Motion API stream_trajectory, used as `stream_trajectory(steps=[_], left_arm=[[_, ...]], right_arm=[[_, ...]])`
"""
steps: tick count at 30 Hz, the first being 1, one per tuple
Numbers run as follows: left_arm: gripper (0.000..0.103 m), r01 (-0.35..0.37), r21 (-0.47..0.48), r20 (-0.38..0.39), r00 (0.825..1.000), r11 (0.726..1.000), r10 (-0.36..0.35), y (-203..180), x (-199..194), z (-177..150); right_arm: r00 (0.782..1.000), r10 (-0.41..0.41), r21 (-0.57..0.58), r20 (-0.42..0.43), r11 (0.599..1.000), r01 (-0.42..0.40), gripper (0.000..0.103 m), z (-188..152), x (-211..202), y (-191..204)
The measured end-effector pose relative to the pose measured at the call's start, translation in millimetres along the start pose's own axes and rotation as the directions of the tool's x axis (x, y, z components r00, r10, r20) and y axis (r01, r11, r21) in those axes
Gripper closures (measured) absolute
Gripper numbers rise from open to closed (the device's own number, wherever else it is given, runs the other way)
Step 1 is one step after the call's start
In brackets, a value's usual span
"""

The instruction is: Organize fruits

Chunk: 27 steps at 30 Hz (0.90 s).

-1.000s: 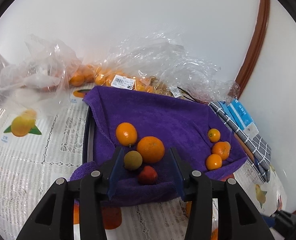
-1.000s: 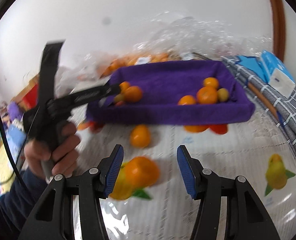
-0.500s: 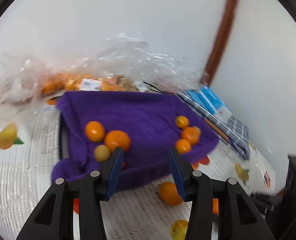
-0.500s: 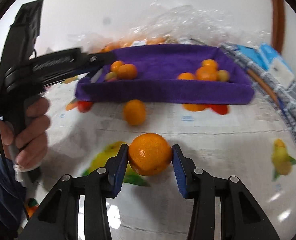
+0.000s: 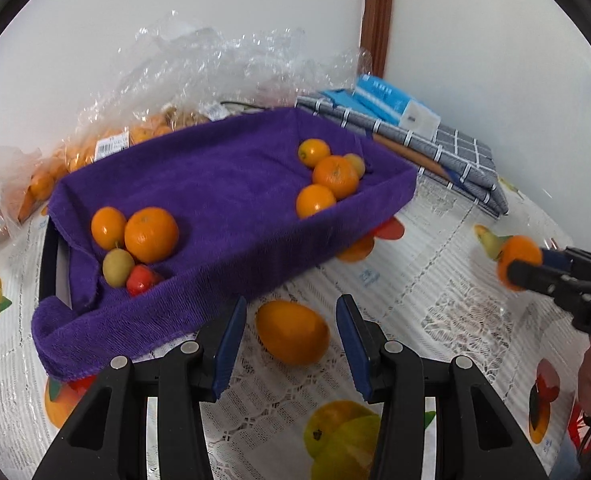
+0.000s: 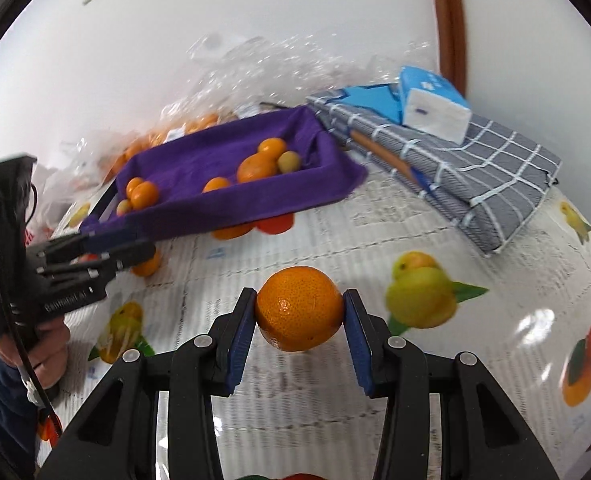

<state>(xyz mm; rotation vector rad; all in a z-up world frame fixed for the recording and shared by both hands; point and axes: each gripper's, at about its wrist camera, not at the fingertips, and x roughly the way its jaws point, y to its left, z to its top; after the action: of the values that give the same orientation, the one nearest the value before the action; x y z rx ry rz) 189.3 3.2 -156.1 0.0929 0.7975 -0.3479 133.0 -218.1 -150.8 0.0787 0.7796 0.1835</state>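
A tray lined with a purple towel (image 5: 223,184) holds two groups of fruit: oranges, a yellow-green fruit and a red one at its near left (image 5: 135,244), several oranges at its far right (image 5: 331,184). My left gripper (image 5: 291,326) is open around a loose orange (image 5: 293,330) lying on the tablecloth in front of the tray. My right gripper (image 6: 299,322) is shut on an orange (image 6: 299,312) and holds it above the table; it also shows in the left wrist view (image 5: 517,260).
Clear plastic bags with more oranges (image 5: 107,140) lie behind the tray against the wall. A folded grey checked cloth (image 6: 475,168) with a blue tissue pack (image 6: 431,100) lies at the right. The tablecloth (image 6: 455,380) has printed fruit pictures.
My left gripper has moved from over the tray's fruit to the loose orange on the cloth. My right gripper has closed on its orange and lifted it.
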Motion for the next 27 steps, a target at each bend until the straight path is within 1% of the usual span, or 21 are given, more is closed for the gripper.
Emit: stream_trajectory(steps=[3,6,8,13,16,21,27], left_arm=[[0.059,-0.001,-0.013,-0.013,1.000,1.000,0.001,2.6,2.3,-0.6],[0.066,0.015,-0.010,-0.025,1.000,1.000,-0.015,1.7,5.1,-0.6],[0.066,0.007,-0.002,-0.019,1.000,1.000,-0.007,0.1,3.9,-1.2],[0.066,0.051,-0.036,0.041,0.998,0.998,-0.050,4.7,-6.6,1.1],[0.066,0.055,-0.070,0.086,0.995,0.996,-0.049,12.2,-16.8,4.7],[0.066,0.017,-0.169,0.150,0.989,0.986,0.009,38.7,-33.1,11.5],[0.066,-0.028,-0.291,0.191,0.978,0.956,0.087,77.0,-47.6,21.3]], right_arm=[[1.000,-0.005,-0.004,0.007,1.000,0.005,0.060,0.9,-2.3,-2.7],[1.000,-0.014,-0.022,0.014,1.000,0.014,0.060,2.3,-1.3,-0.4],[1.000,-0.017,-0.038,0.018,0.999,0.018,0.060,2.8,-0.2,2.6],[1.000,-0.011,-0.061,0.030,0.998,0.013,0.060,9.9,4.9,10.3],[0.999,-0.001,-0.078,0.051,0.997,0.005,0.060,21.2,6.8,18.2],[0.996,0.024,-0.106,0.083,0.994,-0.016,0.060,50.1,12.4,31.1],[0.992,0.070,-0.151,0.109,0.987,-0.053,0.060,93.1,32.1,53.4]])
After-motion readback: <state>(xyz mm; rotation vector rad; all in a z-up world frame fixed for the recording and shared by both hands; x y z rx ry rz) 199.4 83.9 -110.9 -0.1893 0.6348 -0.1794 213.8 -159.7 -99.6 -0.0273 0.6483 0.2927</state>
